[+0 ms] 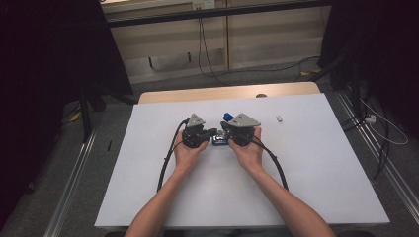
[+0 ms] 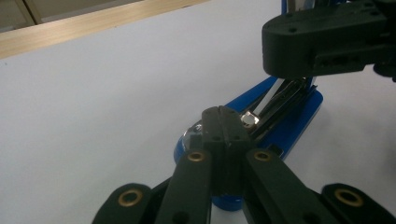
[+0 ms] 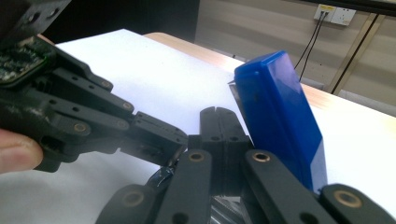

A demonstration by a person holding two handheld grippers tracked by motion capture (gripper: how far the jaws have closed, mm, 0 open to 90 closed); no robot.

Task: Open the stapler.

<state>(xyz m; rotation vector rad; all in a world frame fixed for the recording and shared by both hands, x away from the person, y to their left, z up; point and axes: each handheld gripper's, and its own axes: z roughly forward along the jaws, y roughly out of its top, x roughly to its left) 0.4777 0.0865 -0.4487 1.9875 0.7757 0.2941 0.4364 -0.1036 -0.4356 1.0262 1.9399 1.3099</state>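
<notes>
High view: the blue stapler (image 1: 220,139) lies near the middle of the white table (image 1: 148,173), between the left tongs (image 1: 213,133) and right tongs (image 1: 223,129); a small pale object (image 1: 279,118) sits at two o'clock from it.

Left gripper view: these tongs (image 2: 224,122) are together at the stapler's (image 2: 299,126) open metal channel.

Right gripper view: these tongs (image 3: 218,122) are together too, beside the raised blue lid (image 3: 280,116) at two o'clock. The stapler is likely rigid, glossy and slippery; its hinge swings, so grip the long flat sides.
</notes>
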